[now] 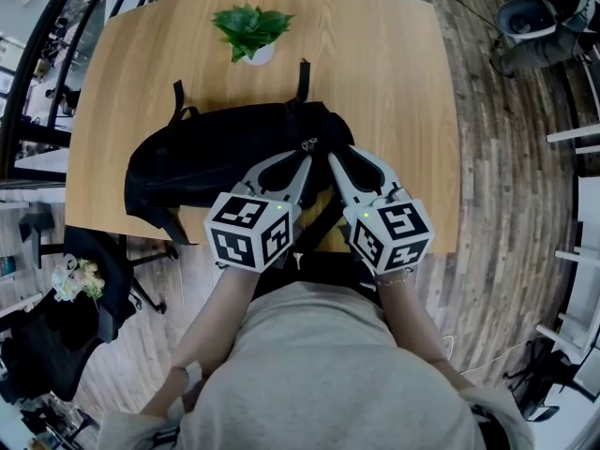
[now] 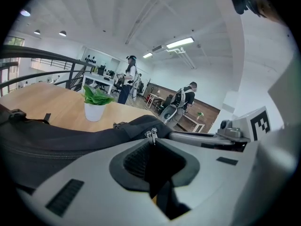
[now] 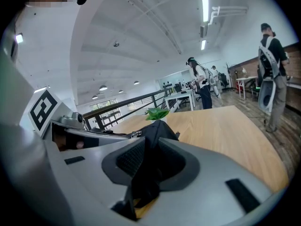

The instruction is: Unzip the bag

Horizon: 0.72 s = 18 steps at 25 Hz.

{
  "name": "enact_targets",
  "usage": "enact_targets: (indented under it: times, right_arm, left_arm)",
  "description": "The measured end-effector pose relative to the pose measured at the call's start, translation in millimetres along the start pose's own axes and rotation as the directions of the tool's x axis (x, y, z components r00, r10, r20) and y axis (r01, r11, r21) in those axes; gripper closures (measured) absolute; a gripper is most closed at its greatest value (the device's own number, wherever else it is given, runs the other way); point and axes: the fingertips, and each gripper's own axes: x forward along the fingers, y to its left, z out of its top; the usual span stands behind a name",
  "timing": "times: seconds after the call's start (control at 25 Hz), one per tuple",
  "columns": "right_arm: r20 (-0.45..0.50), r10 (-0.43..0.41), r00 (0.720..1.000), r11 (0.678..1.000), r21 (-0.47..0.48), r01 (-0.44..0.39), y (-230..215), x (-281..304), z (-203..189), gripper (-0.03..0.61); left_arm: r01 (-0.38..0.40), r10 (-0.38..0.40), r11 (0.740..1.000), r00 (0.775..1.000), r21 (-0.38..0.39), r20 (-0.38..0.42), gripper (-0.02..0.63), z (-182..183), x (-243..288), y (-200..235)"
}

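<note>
"While the bag (image 1: pixel 216 162) lies at the near edge of the table (image 1: pixel 394 82), why use both tools?"

"I reckon the right gripper (image 1: pixel 334 159) clamps its fabric to brace it; the left gripper (image 1: pixel 304 163) is closed on the zipper pull (image 2: pixel 151 135)."

1. No word, number or brand name can be read in any view.
2. The left gripper (image 1: pixel 304 159) carries a white cube (image 1: pixel 251 231) with black square marker patterns, not letters; the right gripper (image 1: pixel 334 160) carries a matching second cube (image 1: pixel 389 235).
3. Any print on the black fabric bag (image 1: pixel 216 157) is too small to tell.
</note>
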Motion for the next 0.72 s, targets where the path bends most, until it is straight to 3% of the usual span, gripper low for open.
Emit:
enact_targets:
  times: [0.32,0.72]
  right_arm:
    - [0.001,0.007,1.0,1.0,-0.002,-0.007,-0.2,-1.1,0.3,0.485]
    - [-0.005,0.027,1.0,1.0,-0.009,-0.027,-1.0,0.7,0.6,0.482]
  left_arm:
    - [0.005,0.0,0.996,0.999,-0.094,0.052,0.58,2.3,0.0,2.0]
    - [0.053,-0.045,0.993,0.996,-0.108,0.073,0.583,2.2,3.3,-7.6]
